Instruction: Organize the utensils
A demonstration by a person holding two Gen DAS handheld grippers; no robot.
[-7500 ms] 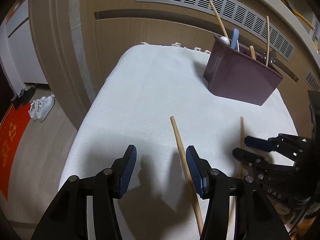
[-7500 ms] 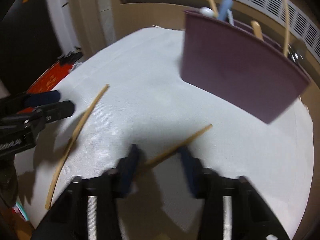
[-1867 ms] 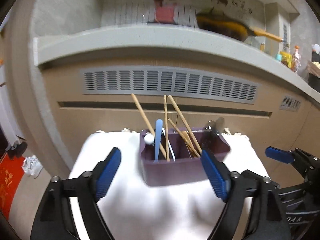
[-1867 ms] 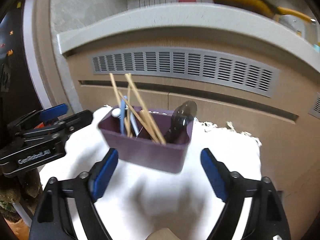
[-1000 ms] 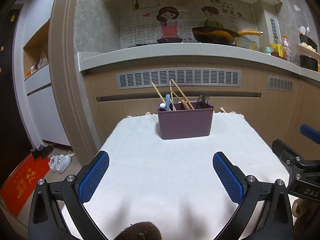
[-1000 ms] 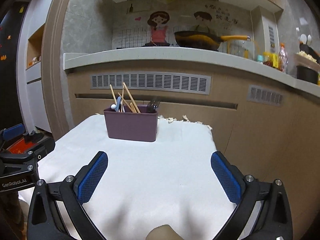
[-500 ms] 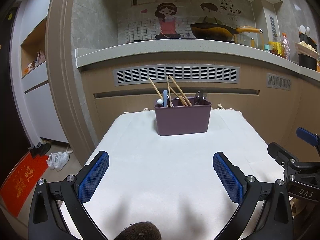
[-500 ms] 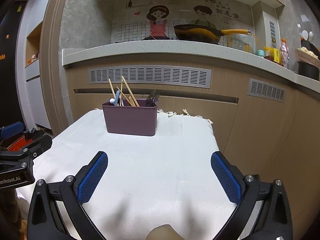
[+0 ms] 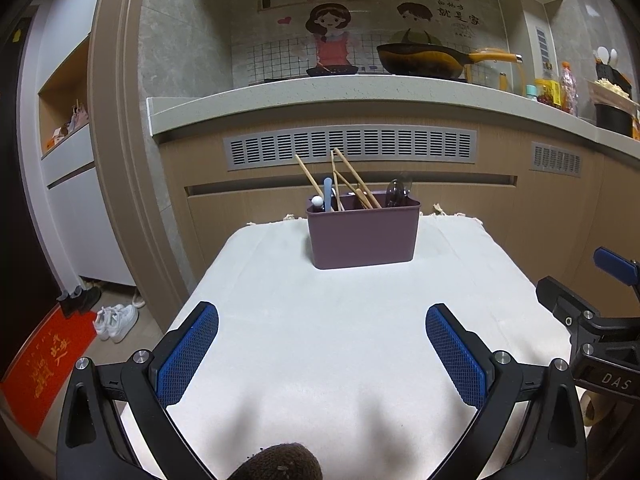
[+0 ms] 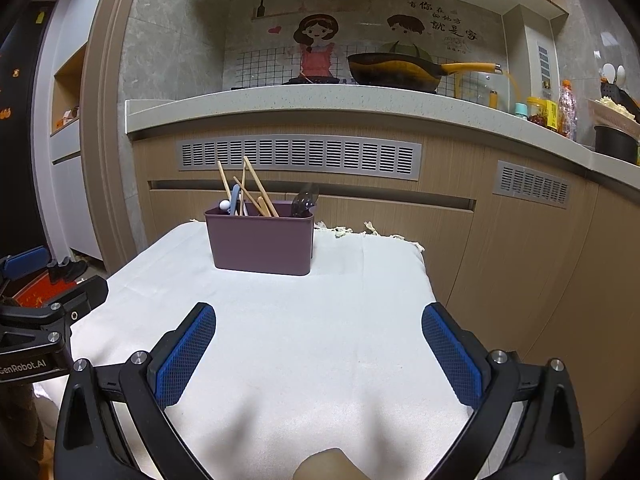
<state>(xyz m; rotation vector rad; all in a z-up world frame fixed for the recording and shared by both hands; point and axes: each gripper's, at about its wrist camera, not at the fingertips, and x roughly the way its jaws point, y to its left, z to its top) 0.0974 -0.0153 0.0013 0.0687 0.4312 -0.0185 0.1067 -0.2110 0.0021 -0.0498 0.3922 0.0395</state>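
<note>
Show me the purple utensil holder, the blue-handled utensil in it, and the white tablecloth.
purple utensil holder (image 9: 362,238), left wrist view, front wall.
blue-handled utensil (image 9: 328,194), left wrist view, upright handle above the rim.
white tablecloth (image 10: 320,320), right wrist view, bare middle.

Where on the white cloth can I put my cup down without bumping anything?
The white cloth-covered table is bare between the purple plastic utensil holder and the open left gripper and right gripper. Strips beside the holder are bare too. The holder itself is crowded with wooden chopsticks and spoons.
</note>
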